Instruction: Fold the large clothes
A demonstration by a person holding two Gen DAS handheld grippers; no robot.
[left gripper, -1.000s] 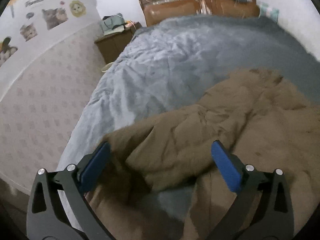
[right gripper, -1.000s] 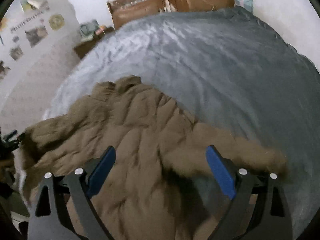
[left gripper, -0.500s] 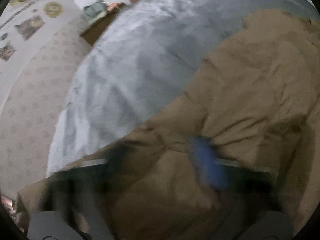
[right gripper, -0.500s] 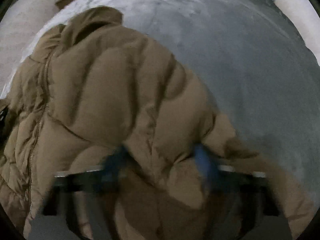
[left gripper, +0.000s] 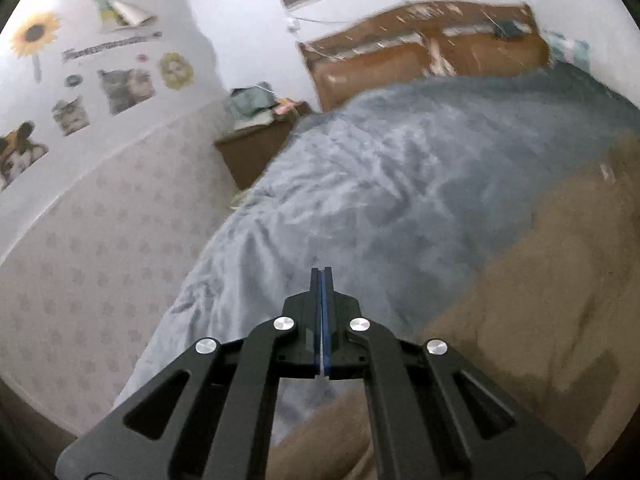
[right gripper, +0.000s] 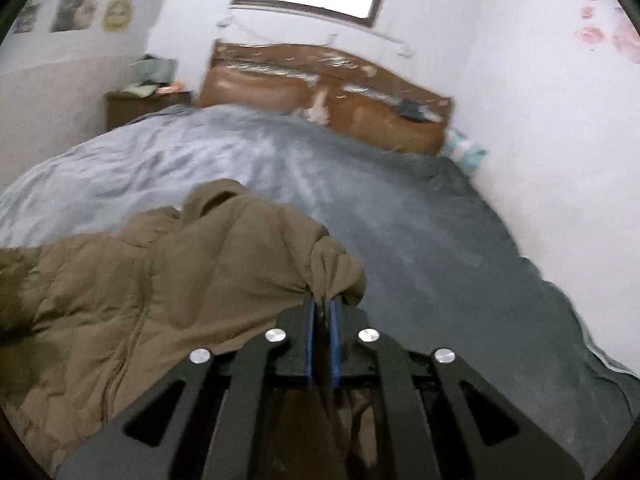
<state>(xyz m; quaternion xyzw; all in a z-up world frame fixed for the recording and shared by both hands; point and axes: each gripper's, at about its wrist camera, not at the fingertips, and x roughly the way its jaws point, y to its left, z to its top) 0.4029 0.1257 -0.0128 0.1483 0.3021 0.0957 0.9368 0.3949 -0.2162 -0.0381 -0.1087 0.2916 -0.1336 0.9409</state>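
A brown puffer jacket (right gripper: 132,292) lies on the grey bed cover (right gripper: 400,216). In the left wrist view the jacket (left gripper: 540,312) fills the lower right. My right gripper (right gripper: 322,306) is shut on a bunched fold of the jacket, which rises just above its fingertips. My left gripper (left gripper: 321,276) is shut with its blue pads pressed together and nothing visible between them; it sits above the bed cover (left gripper: 380,184), left of the jacket.
A brown headboard (right gripper: 320,92) stands at the far end of the bed. A wooden nightstand (left gripper: 256,144) with clutter sits at the bed's left, by a wall (left gripper: 80,216) with animal stickers. A white wall (right gripper: 560,140) runs along the bed's right side.
Both grippers were open over the jacket, dipped down into it, and have closed and lifted. The right one now holds a fold of the jacket; the left shows none.
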